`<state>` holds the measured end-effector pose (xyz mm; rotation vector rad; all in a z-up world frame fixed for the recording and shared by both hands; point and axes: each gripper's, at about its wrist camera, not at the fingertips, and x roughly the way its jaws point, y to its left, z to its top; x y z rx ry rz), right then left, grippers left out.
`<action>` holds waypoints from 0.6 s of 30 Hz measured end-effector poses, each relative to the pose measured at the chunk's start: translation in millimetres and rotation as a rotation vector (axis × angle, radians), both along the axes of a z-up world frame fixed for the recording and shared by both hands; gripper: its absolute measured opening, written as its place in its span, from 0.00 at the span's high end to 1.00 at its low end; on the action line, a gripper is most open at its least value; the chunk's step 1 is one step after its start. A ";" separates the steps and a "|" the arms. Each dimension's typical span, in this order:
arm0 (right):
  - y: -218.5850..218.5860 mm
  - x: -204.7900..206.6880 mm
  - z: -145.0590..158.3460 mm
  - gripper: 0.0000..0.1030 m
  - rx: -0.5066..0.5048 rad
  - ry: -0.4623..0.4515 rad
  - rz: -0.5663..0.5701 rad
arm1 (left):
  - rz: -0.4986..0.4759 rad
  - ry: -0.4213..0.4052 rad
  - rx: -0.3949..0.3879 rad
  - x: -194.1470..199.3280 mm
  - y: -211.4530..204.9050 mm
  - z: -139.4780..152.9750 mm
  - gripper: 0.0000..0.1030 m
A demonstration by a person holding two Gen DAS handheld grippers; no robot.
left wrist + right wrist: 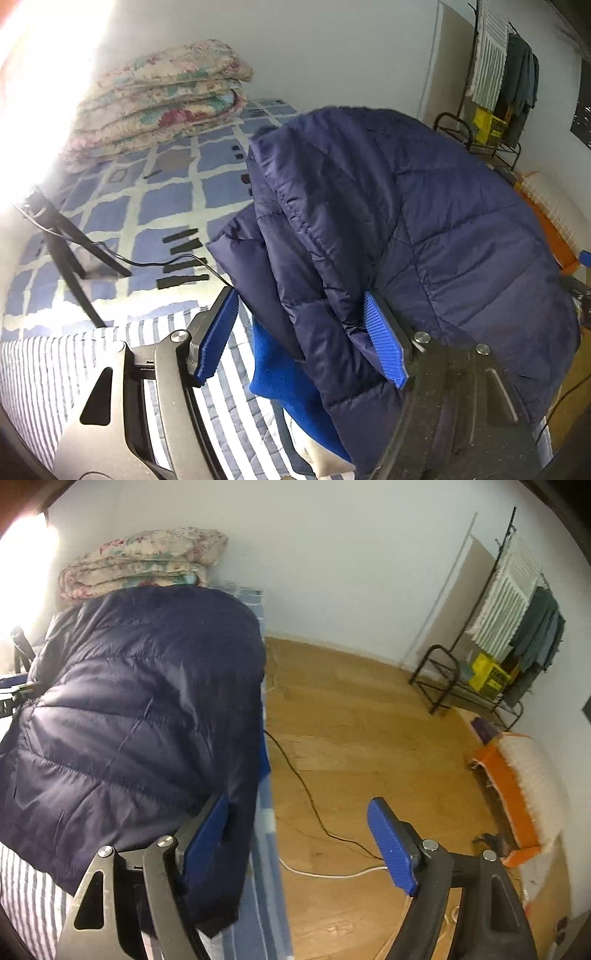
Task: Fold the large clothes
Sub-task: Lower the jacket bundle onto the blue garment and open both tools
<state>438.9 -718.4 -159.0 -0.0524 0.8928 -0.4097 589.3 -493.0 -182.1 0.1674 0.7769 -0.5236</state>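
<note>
left claw: left gripper (303,332) has its jaws set wide, a thick bunched fold of the navy puffer jacket (424,221) hanging between the blue pads – cloth touches the right pad, gap on the left side, so it looks draped in, not pinched
right claw: right gripper (299,834) also wide apart; jacket (129,709) edge drapes over its left finger (207,834), right finger stands over bare floor, nothing held
jacket position: lifted in a mound above the near part of the bed, over the striped sheet (44,362); a blue knit cuff or lining (280,369) hangs out underneath
risk 1: neither claw is really clamped – slippery padded shell likely slides off and drops in a heap
risk 2: jacket sits at the bed's edge in the right view, so a slip could take it down to the wood floor (369,720)
risk 3: closing left claw on the whole wad probably traps several layers, fold comes out lumpy
in the way: black tripod (70,254) and its cable (159,263) lie on the checked bedspread (166,199), right where the jacket would be laid flat; black strips there too
around: folded floral quilt (162,96) stacked at the far end of the bed; cables on floor; clothes rack (517,620) and orange box (517,786) well apart, no bother
</note>
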 end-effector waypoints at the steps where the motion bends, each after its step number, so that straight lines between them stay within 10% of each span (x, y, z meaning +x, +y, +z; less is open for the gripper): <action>1: -1.6 -6.4 4.0 0.28 0.014 -0.023 -0.013 | -0.001 -0.009 0.004 -2.5 1.0 2.3 0.30; 18: 53.7 -119.1 56.6 0.32 0.176 -0.196 -0.043 | -0.055 -0.087 -0.160 -138.6 144.8 104.5 0.31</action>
